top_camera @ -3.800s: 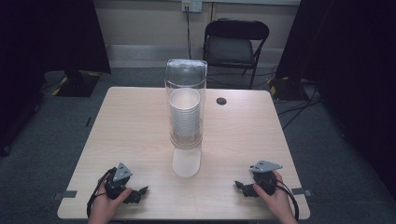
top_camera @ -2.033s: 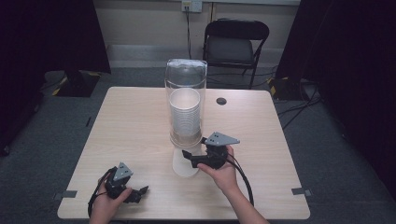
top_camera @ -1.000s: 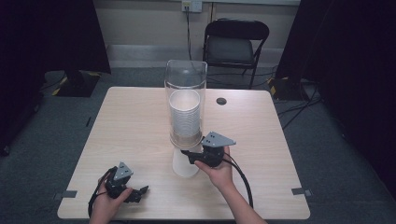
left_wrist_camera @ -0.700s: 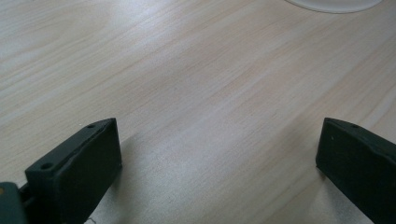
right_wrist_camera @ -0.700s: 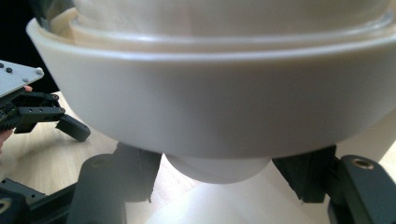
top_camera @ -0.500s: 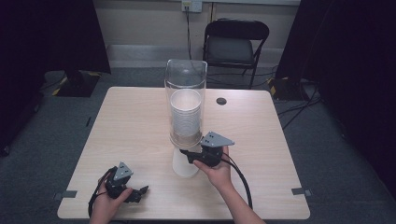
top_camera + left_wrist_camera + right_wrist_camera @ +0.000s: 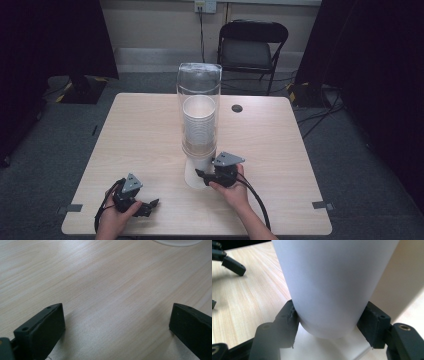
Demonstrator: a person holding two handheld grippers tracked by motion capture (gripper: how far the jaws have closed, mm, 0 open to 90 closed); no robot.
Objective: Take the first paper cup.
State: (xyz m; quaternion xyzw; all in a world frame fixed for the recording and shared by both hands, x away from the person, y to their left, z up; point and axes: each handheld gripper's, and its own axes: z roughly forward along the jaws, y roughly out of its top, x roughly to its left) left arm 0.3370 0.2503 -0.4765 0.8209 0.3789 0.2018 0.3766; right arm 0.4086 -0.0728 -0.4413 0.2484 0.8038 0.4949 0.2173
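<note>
High view: a clear tube dispenser (image 7: 199, 107) stands at the middle of the table (image 7: 135, 135), loaded with a stack of white cups (image 7: 199, 125), and the lowest cup (image 7: 196, 171) protrudes from its base on the person's side. The right gripper (image 7: 202, 175) sits just beside the dispenser's foot, reaching in from the near right, with its jaws clamped on that lowest cup (image 7: 334, 282); the right gripper view confirms both pads pressed against the white wall, one on each side, low on the cup. This low grip, in my judgement, is chosen so the cup can be drawn downward and clear of the stack (the tube itself offers nothing to hold it back except friction). The left gripper (image 7: 150, 206) rests on the table well apart from the dispenser, toward the near left corner, jaws spread wide with bare wood (image 7: 105, 290) between them, holding nothing. It appears parked to keep out of the way. The cup does not yet look free of the dispenser.
</note>
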